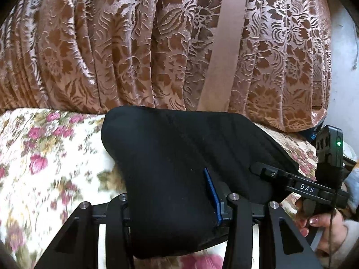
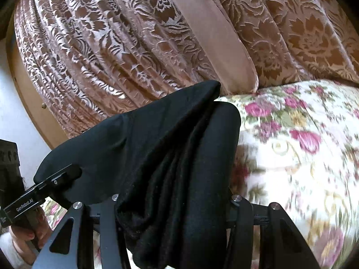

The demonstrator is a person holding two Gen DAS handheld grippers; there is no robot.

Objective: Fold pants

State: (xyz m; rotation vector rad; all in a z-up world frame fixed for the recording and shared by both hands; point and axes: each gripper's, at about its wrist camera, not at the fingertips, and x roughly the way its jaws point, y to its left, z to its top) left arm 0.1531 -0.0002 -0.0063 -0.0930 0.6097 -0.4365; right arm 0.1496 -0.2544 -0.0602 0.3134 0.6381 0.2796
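The black pants [image 1: 175,157] are stretched between my two grippers, lifted over the floral bedspread [image 1: 44,157]. My left gripper [image 1: 177,204] is shut on one end of the pants; the cloth drapes over its fingers and hides the tips. In the right wrist view my right gripper [image 2: 175,201] is shut on the other end of the pants [image 2: 157,145], which hangs in folds over its fingers. The right gripper [image 1: 264,170] also shows at the right of the left wrist view, clamped on the cloth. The left gripper [image 2: 67,174] shows at the left of the right wrist view.
A brown floral curtain [image 1: 134,44] with a plain pink tie-band [image 1: 224,44] hangs right behind the bed. The floral bedspread [image 2: 303,145] lies below. A white wall [image 1: 343,67] stands at the right; a wooden frame [image 2: 27,94] at the left.
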